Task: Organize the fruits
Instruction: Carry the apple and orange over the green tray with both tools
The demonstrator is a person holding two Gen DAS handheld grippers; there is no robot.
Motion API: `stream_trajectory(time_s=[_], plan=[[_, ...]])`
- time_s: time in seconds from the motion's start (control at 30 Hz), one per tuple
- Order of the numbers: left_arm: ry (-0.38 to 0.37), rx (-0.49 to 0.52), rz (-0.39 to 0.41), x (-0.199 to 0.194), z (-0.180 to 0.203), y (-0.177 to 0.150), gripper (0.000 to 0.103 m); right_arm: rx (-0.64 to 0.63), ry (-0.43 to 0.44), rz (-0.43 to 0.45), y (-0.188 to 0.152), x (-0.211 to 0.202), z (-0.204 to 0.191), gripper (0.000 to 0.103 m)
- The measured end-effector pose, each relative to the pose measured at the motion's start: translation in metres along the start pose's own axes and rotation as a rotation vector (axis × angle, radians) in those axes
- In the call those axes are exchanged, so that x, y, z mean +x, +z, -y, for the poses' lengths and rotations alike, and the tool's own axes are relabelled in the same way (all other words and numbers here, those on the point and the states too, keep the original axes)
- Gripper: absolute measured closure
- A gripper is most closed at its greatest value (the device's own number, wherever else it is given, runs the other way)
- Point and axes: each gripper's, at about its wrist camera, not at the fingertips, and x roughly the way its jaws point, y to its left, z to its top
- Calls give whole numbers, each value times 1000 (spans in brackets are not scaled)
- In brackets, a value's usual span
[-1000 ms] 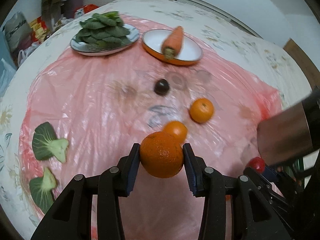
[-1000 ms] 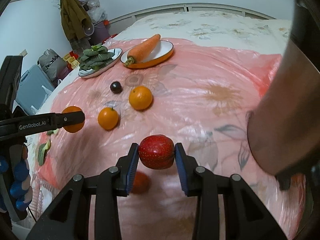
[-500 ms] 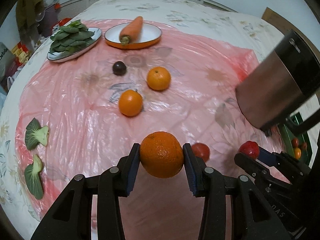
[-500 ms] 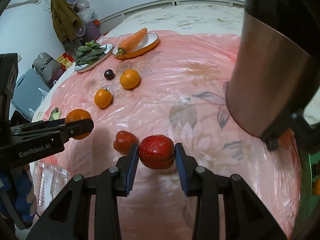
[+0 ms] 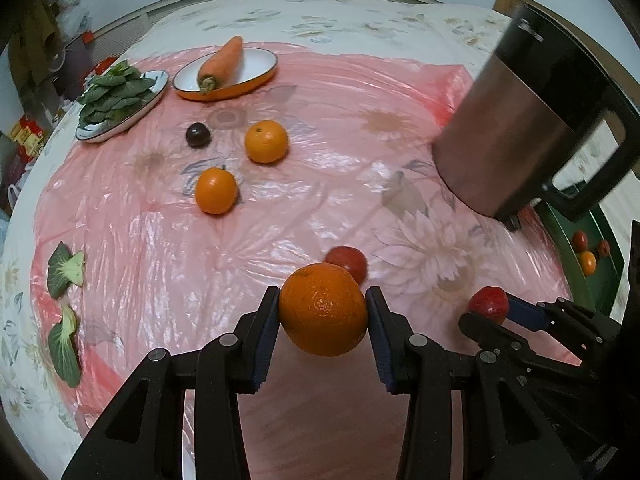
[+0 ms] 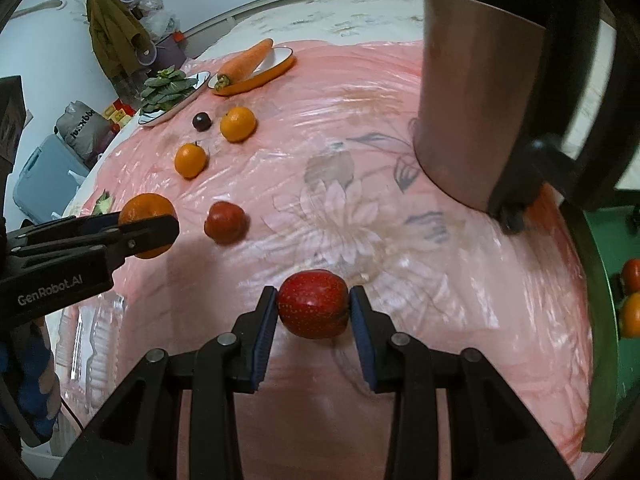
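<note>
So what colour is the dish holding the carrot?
The dish is white inside with an orange outside and rim; the left wrist view shows it best, with the carrot lying across it.

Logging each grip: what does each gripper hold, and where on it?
Left gripper clamps an orange across its sides; right gripper clamps a strawberry across its sides.

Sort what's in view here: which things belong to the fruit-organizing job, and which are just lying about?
Job:
- left gripper shut on orange
- right gripper shut on red fruit
- two loose oranges
- loose red fruit
- dark plum
- green bin, fruit already inside

Lying about:
- kettle
- carrot in its dish
- plate of greens
- bok choy pieces
</note>
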Motion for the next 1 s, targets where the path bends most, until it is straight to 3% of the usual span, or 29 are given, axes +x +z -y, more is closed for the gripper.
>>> stream_trajectory(time_s=[0.4,1.0], plan=[[-25,112,-30,1,45,-8,66,59,-41,4,-20,-23,38,41],[-110,302,-78,3,145,-16,66,187,-128,53,-45,-72,112,41]])
